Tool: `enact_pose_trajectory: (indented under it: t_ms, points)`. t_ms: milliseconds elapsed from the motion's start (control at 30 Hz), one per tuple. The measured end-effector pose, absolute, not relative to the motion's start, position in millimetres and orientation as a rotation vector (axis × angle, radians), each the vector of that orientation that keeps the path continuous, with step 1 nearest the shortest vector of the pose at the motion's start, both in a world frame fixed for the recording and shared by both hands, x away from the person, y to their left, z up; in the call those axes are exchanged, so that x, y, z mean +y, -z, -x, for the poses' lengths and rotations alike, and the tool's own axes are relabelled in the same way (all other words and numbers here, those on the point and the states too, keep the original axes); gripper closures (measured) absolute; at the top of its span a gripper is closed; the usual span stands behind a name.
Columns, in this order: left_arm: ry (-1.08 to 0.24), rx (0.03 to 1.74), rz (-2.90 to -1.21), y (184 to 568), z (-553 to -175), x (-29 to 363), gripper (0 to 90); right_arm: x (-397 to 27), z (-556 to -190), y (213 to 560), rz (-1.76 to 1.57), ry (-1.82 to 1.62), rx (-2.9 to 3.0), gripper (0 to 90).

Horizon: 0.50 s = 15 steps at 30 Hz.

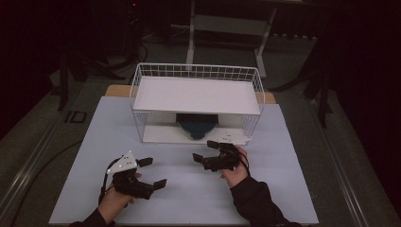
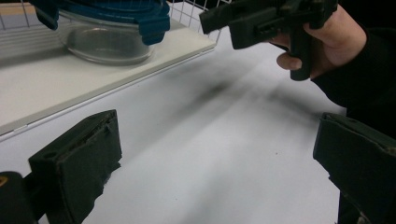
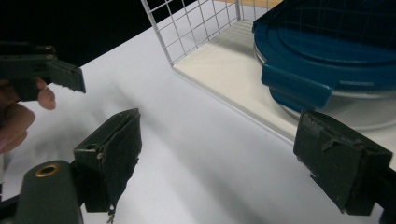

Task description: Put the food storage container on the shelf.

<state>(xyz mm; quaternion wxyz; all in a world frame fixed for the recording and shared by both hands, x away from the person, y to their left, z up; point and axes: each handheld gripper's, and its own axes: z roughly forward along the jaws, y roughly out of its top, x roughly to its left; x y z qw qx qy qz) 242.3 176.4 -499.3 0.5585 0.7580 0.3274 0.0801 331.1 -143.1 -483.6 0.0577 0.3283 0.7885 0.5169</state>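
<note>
Waiting: both grippers hover over the table (image 1: 283,189), holding nothing.
Left gripper (image 1: 153,172): jaws wide.
Right gripper (image 1: 204,150): jaws wide, nearest the rack.
Container (image 3: 327,60): blue-lidded, sheltered on the wire rack's (image 1: 142,85) lower shelf.

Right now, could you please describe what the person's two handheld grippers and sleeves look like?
Both are black two-fingered handheld tools with blocky, flat-faced fingers. The left gripper carries a grey three-cornered plate with small dark dots on top, and a black cable trails from it; in the right gripper view a brass-coloured ring shows at a finger's base. The right gripper is all black. The person wears dark long sleeves.
</note>
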Motion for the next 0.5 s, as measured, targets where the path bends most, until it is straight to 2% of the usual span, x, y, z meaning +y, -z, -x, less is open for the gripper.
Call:
enact_pose_trajectory:
  t_ms: [500]
  points:
    - [-0.196,0.769,-1.790,499,-241,177,1.3,-186,-300,487,-1.005,-1.557,2.341,15.2]
